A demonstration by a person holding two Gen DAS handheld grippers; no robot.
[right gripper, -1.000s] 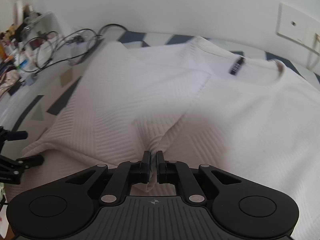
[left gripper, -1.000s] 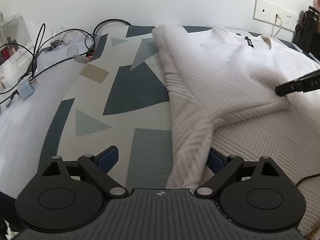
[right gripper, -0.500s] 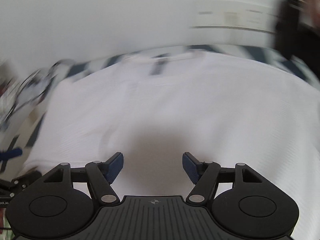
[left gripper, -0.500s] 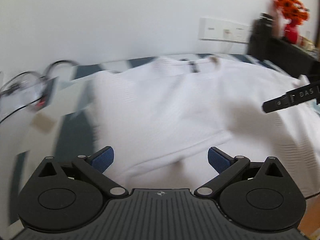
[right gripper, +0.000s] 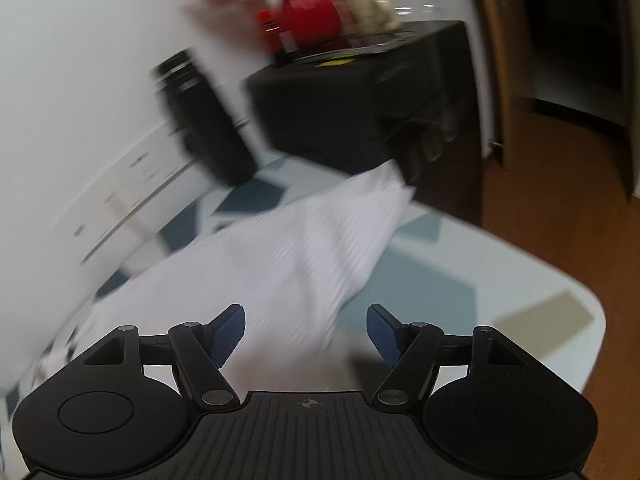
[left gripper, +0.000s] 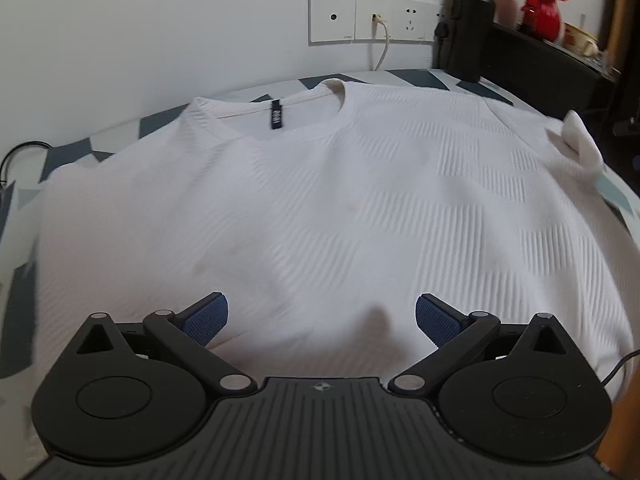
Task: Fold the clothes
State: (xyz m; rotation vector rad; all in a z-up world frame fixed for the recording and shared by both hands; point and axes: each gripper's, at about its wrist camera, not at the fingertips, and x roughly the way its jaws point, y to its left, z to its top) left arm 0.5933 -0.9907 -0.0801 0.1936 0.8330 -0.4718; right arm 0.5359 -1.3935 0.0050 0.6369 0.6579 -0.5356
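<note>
A white ribbed T-shirt (left gripper: pixel 340 200) lies spread on the patterned table, its collar with a black label (left gripper: pixel 275 115) toward the wall. Its left side is folded inward. My left gripper (left gripper: pixel 320 316) hovers open over the shirt's lower middle, holding nothing. In the right wrist view, blurred by motion, the shirt's right sleeve (right gripper: pixel 332 236) stretches out toward the table's far corner. My right gripper (right gripper: pixel 306 330) is open just above the near end of that sleeve, with nothing between its fingers.
The tablecloth (right gripper: pixel 500 292) has blue, grey and tan shapes. A black bottle (left gripper: pixel 468 24) and a black cabinet (right gripper: pixel 360 100) with a red vase (right gripper: pixel 308 12) stand at the far right. Wall sockets (left gripper: pixel 372 18) hold a white cable. Wooden floor (right gripper: pixel 560 208) lies past the table's edge.
My right gripper let go of the folded sleeve, opened, and swung right to the other sleeve. My left gripper moved right from the shirt's left edge to its middle.
</note>
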